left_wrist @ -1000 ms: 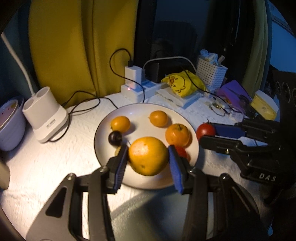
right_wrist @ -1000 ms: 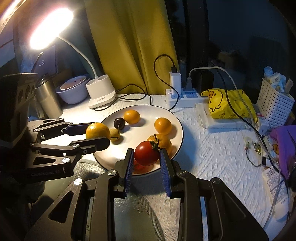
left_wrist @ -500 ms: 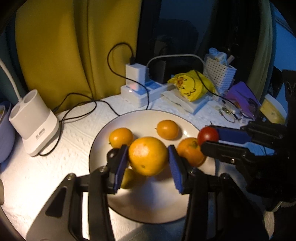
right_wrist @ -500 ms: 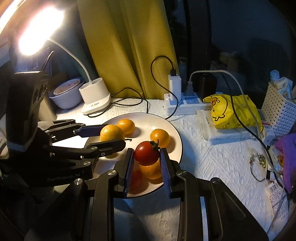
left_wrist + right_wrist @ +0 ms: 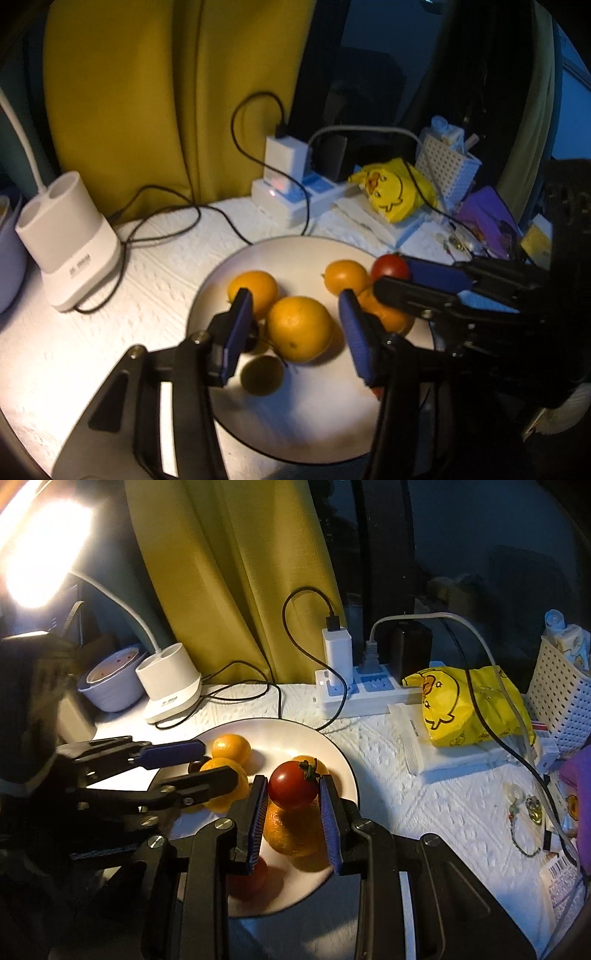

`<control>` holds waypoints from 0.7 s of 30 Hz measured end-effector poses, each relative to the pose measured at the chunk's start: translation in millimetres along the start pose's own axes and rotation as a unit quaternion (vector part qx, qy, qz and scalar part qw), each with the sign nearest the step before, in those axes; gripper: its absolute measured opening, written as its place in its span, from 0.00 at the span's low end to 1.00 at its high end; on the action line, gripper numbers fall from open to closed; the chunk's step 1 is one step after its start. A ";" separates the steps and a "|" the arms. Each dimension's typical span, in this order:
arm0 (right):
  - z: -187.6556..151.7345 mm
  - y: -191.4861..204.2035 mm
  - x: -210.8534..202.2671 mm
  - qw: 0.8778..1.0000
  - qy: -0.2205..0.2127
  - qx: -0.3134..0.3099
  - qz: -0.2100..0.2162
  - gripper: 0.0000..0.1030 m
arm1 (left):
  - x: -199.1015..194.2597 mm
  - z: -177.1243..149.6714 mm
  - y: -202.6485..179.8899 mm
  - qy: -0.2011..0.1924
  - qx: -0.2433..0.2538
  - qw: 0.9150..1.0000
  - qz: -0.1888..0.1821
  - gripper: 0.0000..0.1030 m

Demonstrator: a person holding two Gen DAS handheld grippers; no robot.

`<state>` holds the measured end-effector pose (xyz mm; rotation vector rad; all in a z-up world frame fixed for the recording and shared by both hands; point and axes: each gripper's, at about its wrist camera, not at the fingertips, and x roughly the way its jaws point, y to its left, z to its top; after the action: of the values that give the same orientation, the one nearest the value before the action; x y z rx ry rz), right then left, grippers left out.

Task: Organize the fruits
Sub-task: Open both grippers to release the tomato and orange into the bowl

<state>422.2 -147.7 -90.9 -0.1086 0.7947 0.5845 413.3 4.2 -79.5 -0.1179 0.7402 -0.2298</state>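
At the far left of the table [image 5: 166, 266], a pale bowl [image 5: 110, 683] is sitting beside the white lamp base [image 5: 70, 251], whose thin neck is rising toward a glaring lamp head [image 5: 40, 554]. Black cables [image 5: 177, 221] are trailing from there across the white textured cover.

The white plate [image 5: 295, 435] is lying at the middle of the table, carrying the fruit. The left gripper [image 5: 295, 328] is reaching over it, and its fingers have just been opening: the large orange [image 5: 299, 328] is lying on the plate between the blue pads with a gap showing on each side, so nothing is gripped. A smaller orange [image 5: 255, 291] is sitting behind the left finger, a dark little fruit [image 5: 262, 374] is lying in shadow just in front, and another small orange [image 5: 345, 277] is resting further back.

The right gripper [image 5: 293, 794] is hanging over the right part of the plate, its fingers clamped on a red tomato [image 5: 293, 784] with a green stem, held above an orange [image 5: 291, 830] on the plate. A second red fruit [image 5: 251, 878] is lying under its left finger.

Behind the plate, a white power strip [image 5: 354, 698] is carrying chargers. Further right, a yellow duck-print bag [image 5: 469, 705] is resting on a flat white packet [image 5: 450, 755], and a white perforated basket [image 5: 561, 701] is standing at the edge.
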 end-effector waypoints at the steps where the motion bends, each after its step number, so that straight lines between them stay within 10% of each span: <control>1: 1.6 0.5 2.6 1.000 0.000 0.001 0.000 0.29 | -1.8 0.6 1.3 -0.003 -0.001 1.000 0.002 0.50; 21: 18.9 17.4 33.9 1.000 0.000 -0.012 -0.008 0.30 | -19.6 4.9 19.5 -0.020 -0.010 0.999 0.037 0.51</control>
<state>443.8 -112.0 -99.2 -0.1361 0.7858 0.5789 405.9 28.0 -66.7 -0.1143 0.7052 -0.1494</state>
